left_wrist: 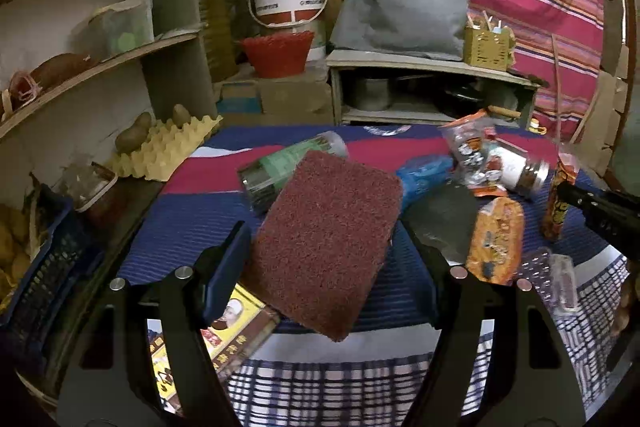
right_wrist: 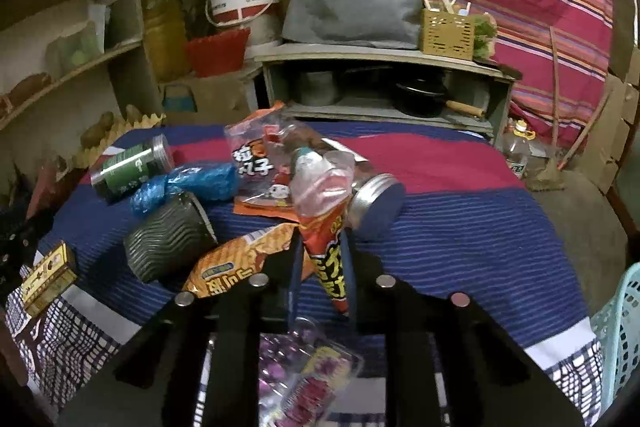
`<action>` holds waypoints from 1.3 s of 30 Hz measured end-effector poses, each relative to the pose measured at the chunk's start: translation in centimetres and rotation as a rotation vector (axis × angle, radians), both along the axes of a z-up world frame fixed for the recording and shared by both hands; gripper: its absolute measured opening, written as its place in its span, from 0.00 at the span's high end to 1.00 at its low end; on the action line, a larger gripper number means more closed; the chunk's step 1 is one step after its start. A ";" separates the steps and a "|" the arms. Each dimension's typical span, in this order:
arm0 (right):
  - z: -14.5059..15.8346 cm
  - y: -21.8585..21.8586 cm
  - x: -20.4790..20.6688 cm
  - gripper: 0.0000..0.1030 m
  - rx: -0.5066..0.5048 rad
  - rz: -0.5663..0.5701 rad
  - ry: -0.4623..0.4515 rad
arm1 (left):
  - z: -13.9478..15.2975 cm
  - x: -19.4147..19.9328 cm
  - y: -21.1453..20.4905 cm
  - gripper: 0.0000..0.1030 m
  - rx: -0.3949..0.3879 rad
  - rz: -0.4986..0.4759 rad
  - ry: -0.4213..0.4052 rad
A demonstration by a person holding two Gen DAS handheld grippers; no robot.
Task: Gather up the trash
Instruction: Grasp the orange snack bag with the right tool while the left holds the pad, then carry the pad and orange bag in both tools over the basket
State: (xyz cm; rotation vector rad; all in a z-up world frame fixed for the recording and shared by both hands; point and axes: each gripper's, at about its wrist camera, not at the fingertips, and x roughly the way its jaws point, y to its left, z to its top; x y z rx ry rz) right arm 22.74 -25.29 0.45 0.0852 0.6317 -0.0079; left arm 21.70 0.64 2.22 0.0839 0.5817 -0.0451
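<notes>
- The surface [right_wrist: 460, 227] is covered with a blue and red striped cloth. Its right half is mostly bare, so there's room to move there, while the left and middle are crowded with trash.
- The far edge butts up against a low shelf unit [right_wrist: 380, 67] holding pots. The left edge sits next to wall shelves and a yellow egg tray [left_wrist: 168, 151] with potatoes on it.
- A light blue basket [right_wrist: 620, 339] peeks in at the right edge; can't tell what's inside.
- The left hand-held gripper [left_wrist: 324, 247] is spread wide, with a reddish-brown scrub pad [left_wrist: 326, 239] between its fingers. The pad tilts, long axis running from near-left up to far-right. Can't tell if the fingers actually touch it.
- Behind the pad a clear jar with a green label [left_wrist: 288, 167] lies on its side, pointing far-right.
- The right hand-held gripper [right_wrist: 322, 275] is clamped on a red and yellow snack wrapper [right_wrist: 328, 259]. The wrapper stands roughly upright, narrow end down by the fingers, clear crumpled end fanning out on top.
- Just left of it lie an orange noodle packet [right_wrist: 236, 259] and a dark ribbed cup [right_wrist: 168, 235] tipped on its side.
- A blue plastic bag [right_wrist: 188, 185] touches the cup's far side.
- A silver-lidded jar [right_wrist: 376, 199] lies just behind the gripped wrapper, lid facing the camera.
- A yellow box [right_wrist: 48, 279] sits near the left front edge.
</notes>
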 end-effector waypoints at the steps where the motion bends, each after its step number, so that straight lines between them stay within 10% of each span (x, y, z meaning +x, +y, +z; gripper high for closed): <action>1: 0.1 -0.2 -0.2 0.84 0.000 -0.004 -0.002 | 0.2 -0.2 -0.4 0.31 0.003 -0.005 -0.004; 24: 3.8 -6.1 -10.2 0.88 -0.002 -0.043 -0.098 | 0.8 -3.4 -9.7 0.31 0.013 -0.116 -0.012; 39: 5.3 -18.1 -19.6 0.88 0.020 -0.241 -0.145 | 0.2 -6.4 -20.0 0.31 0.015 -0.250 -0.026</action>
